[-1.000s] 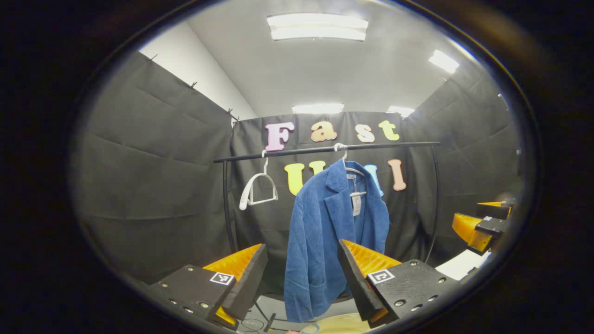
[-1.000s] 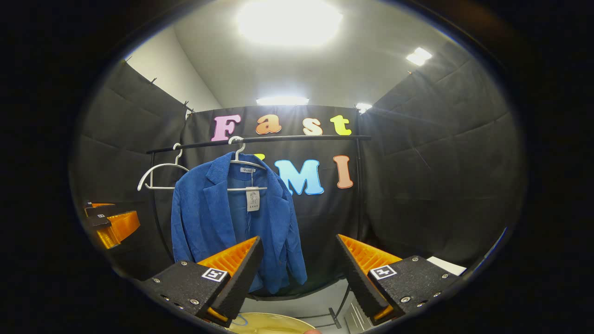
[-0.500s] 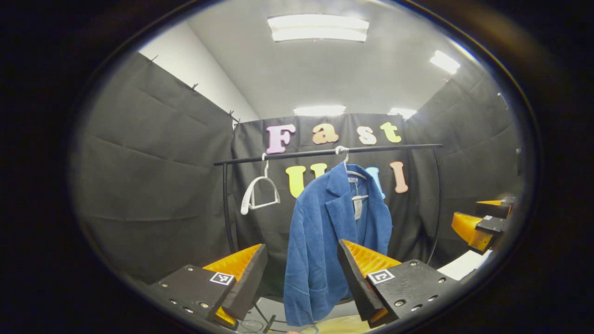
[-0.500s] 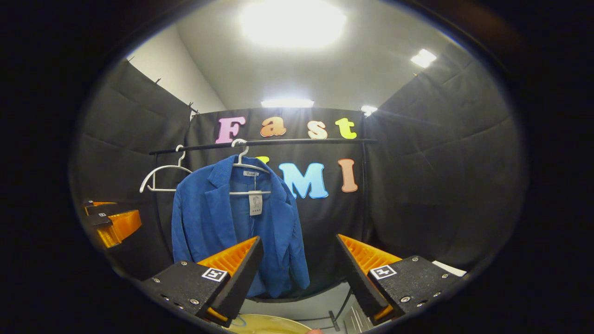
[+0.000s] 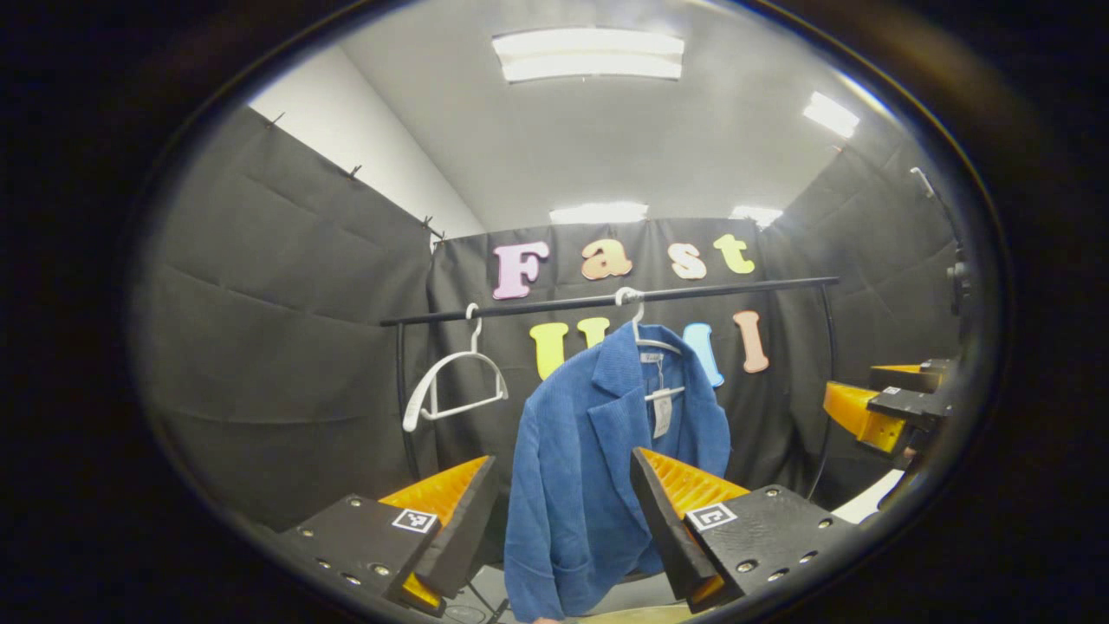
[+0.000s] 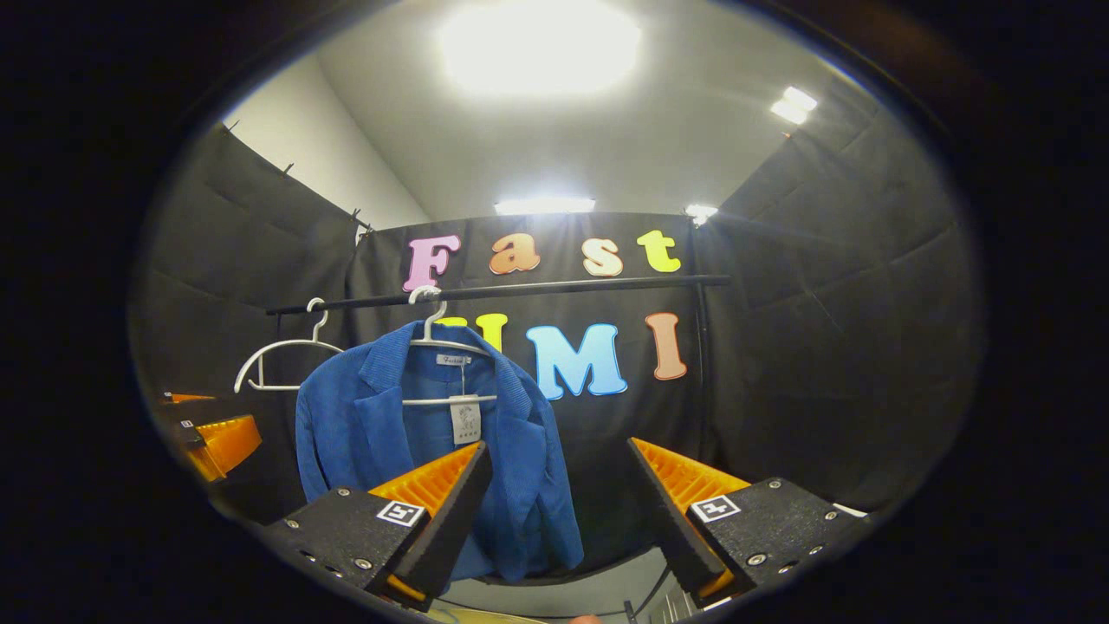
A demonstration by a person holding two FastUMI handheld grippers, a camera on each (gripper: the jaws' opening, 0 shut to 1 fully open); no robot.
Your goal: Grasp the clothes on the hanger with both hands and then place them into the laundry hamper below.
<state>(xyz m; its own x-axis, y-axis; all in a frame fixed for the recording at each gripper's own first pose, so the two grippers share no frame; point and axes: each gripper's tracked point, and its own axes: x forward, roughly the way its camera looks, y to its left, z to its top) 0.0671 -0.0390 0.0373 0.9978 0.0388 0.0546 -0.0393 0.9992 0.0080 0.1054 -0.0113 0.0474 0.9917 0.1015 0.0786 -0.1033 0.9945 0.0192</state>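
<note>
Both grippers, left (image 5: pixel 565 520) and right (image 6: pixel 560 511), hold jaws wide, empty. Jacket (image 6: pixel 390 433) hangs on rail (image 6: pixel 554 286); a bare hanger (image 6: pixel 282 364) at its 9 o'clock.

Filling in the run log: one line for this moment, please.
phase: approach | blue jacket: on hanger, untouched | left claw: open | right claw: open

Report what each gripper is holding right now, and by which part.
Nothing is held. The left gripper and the right gripper are both open and short of the blue jacket, which hangs on its hanger from the rail.
</note>
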